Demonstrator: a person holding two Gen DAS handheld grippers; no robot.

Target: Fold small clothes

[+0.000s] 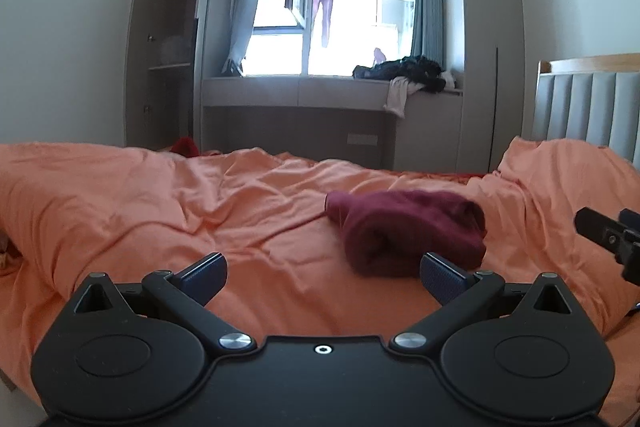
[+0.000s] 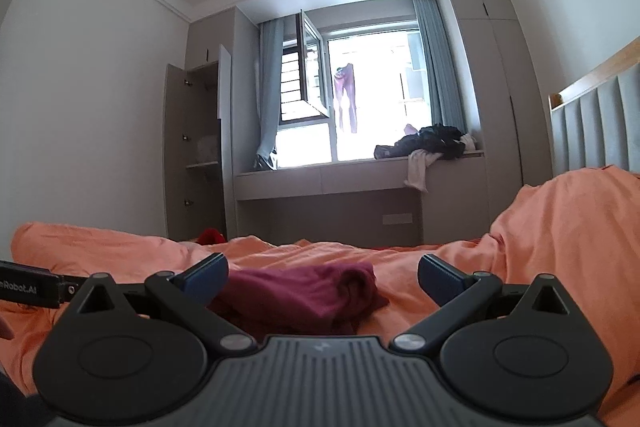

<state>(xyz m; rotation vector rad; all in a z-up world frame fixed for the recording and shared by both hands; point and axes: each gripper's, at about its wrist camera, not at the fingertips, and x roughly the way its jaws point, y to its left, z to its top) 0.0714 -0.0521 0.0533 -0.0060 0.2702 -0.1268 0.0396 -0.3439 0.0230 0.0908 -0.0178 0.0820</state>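
Observation:
A dark red garment (image 1: 408, 231) lies folded into a thick bundle on the orange bed cover (image 1: 160, 203). My left gripper (image 1: 322, 277) stands open just short of it, with nothing between its blue-padded fingers (image 1: 206, 277). The right gripper's tip (image 1: 600, 231) shows at the right edge of the left wrist view. In the right wrist view the same garment (image 2: 312, 291) lies a little left of centre, in front of my right gripper (image 2: 322, 279), which is open and holds nothing. The left gripper's body (image 2: 28, 289) pokes in at the left edge.
The orange cover is rumpled, heaped high at the right (image 2: 560, 227) by the grey padded headboard (image 1: 580, 107). Beyond the bed are a window seat with a pile of dark clothes (image 1: 408, 71), an open wardrobe (image 1: 168, 55) and a red item (image 1: 184, 147) past the far edge.

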